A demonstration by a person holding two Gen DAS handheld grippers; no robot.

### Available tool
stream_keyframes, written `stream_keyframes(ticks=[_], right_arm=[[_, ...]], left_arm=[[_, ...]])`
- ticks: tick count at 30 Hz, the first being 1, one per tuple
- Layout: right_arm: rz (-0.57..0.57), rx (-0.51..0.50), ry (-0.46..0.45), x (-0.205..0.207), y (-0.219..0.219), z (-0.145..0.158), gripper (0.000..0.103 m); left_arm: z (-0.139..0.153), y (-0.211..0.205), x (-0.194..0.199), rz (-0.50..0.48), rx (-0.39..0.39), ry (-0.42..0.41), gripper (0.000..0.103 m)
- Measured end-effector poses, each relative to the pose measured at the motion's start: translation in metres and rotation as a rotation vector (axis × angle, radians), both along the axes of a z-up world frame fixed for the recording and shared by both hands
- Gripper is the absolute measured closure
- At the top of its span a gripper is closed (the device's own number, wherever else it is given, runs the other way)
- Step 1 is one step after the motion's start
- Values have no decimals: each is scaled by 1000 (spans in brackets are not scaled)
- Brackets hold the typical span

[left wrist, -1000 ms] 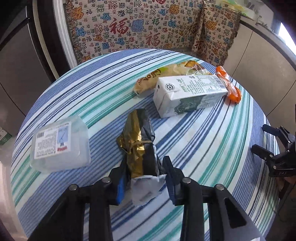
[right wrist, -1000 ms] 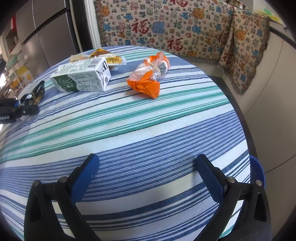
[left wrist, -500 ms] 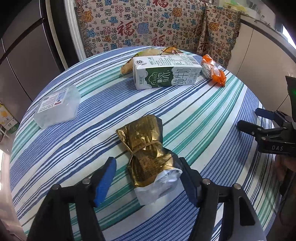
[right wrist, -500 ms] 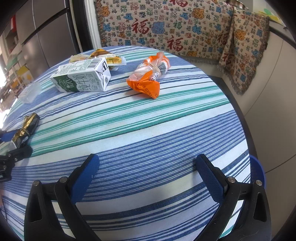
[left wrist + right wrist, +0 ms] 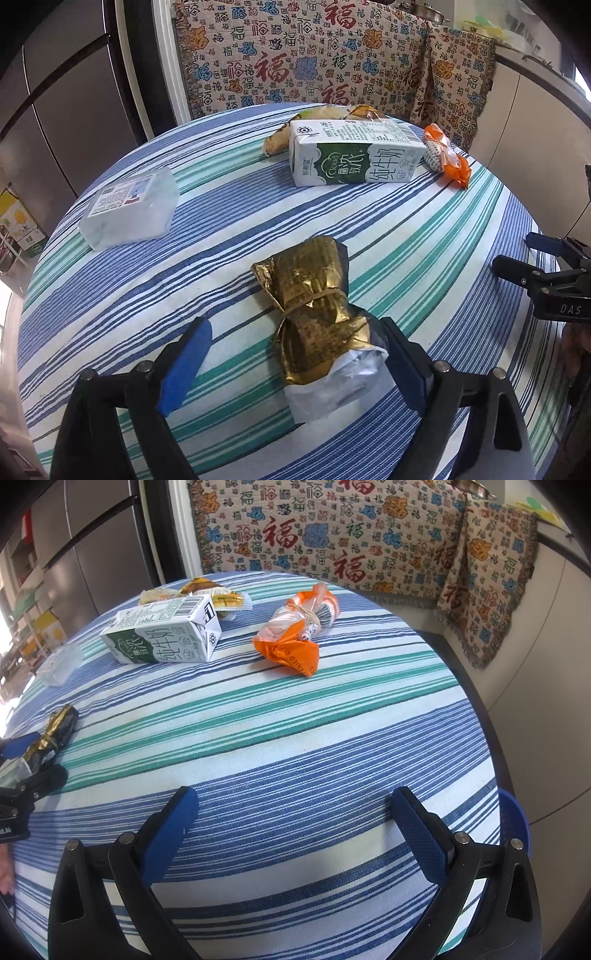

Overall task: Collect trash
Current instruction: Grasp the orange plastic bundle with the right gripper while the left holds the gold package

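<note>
A crumpled gold foil wrapper [image 5: 314,306] with a white end lies on the striped tablecloth [image 5: 424,240], between the fingers of my left gripper [image 5: 295,350]. Its jaws are opening. The left pad stands well clear of the wrapper and the right finger sits close beside its white end. In the right wrist view the same wrapper [image 5: 55,734] shows at the far left. My right gripper [image 5: 295,812] hovers open over bare cloth with nothing between its fingers. Further back lie a green-and-white milk carton [image 5: 354,158], an orange wrapper [image 5: 447,158] and a yellow snack bag [image 5: 295,129].
A clear plastic box [image 5: 129,206] sits at the table's left side. A patterned blanket [image 5: 314,66] covers the bench behind the round table. Grey cabinet doors [image 5: 66,110] stand to the left. Something blue [image 5: 513,823] shows below the table's right edge.
My left gripper's jaws have spread wide and let go of the gold wrapper, which now rests on the cloth. The left wrist view has swung towards the carton. The right gripper has stayed still.
</note>
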State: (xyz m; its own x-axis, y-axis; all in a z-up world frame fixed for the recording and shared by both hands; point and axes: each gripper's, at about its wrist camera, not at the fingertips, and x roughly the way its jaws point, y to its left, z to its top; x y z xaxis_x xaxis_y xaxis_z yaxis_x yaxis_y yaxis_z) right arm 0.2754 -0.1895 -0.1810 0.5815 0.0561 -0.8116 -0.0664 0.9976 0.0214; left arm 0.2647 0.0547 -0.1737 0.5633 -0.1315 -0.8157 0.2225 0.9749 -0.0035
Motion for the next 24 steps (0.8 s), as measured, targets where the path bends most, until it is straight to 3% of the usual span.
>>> stream_keyframes(ticks=[8, 11, 17, 20, 24], right_arm=[[1, 11, -3, -1, -1, 0, 0], [-16, 92, -32, -3, -13, 3, 0], [-125, 173, -106, 31, -46, 40, 1], [-116, 223, -63, 67, -48, 48, 1], [-64, 265, 50, 110, -34, 34, 12]], left_arm=[[-3, 2, 4, 26, 5, 9, 1], [-4, 3, 5, 31, 4, 10, 0], [-4, 2, 5, 38, 2, 8, 0], [-4, 3, 5, 40, 1, 7, 0], [-5, 3, 6, 39, 1, 7, 0]])
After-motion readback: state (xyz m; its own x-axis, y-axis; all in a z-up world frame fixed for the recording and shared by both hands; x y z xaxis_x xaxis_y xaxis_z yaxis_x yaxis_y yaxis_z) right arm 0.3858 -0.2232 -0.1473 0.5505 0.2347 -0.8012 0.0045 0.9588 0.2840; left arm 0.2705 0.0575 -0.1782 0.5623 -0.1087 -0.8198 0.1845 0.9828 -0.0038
